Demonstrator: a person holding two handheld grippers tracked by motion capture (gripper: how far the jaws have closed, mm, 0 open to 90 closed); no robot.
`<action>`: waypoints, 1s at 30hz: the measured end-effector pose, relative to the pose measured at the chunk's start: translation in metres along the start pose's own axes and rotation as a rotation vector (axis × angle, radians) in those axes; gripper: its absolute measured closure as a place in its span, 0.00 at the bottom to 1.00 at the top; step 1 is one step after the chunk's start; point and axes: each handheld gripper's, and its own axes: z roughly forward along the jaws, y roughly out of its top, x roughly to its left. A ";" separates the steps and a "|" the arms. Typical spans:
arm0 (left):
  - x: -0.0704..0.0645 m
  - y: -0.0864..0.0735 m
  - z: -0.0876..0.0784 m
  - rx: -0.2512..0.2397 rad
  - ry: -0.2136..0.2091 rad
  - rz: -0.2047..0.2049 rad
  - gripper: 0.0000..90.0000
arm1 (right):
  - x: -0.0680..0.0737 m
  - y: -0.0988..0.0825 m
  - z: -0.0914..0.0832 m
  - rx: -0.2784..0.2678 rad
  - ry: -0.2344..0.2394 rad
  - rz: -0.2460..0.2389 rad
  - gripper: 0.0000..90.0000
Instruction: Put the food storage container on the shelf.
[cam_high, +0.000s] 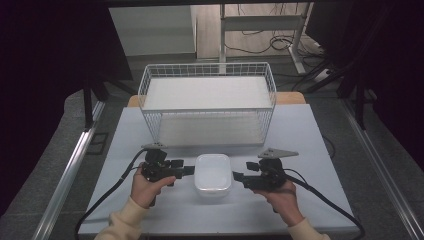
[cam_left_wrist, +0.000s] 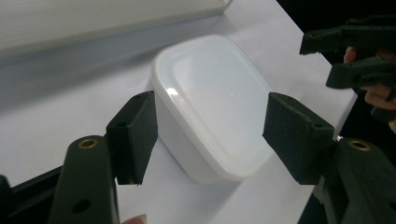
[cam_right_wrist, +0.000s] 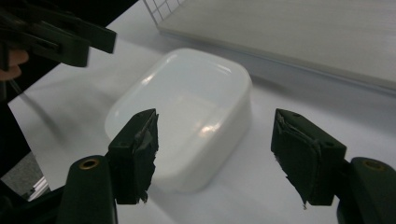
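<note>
Slippage threatens: both spread grippers, left gripper (cam_high: 189, 170) and right gripper (cam_high: 238, 176), flank the glossy white rounded plastic box (cam_high: 213, 174) unevenly

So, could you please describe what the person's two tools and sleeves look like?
Both the left tool and the right tool are black, each with two blocky padded jaws on arms with brass-ringed holes, a grey three-cornered plate on top and a black trailing cable. The sleeves are cream.

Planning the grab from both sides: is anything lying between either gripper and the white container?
Nothing visible does. The left gripper and right gripper flank the white container, with bare table between. Both stand open, the container just ahead of their fingers.
</note>
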 end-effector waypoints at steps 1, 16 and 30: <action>0.002 0.002 0.002 0.002 -0.009 -0.007 0.39 | 0.001 0.004 0.005 -0.002 0.007 0.004 0.36; 0.012 -0.001 0.021 0.048 -0.027 -0.051 0.39 | -0.003 0.004 0.042 0.051 0.028 0.053 0.37; 0.017 -0.007 0.036 0.081 -0.053 -0.101 0.39 | -0.007 -0.002 0.055 0.090 0.040 0.107 0.40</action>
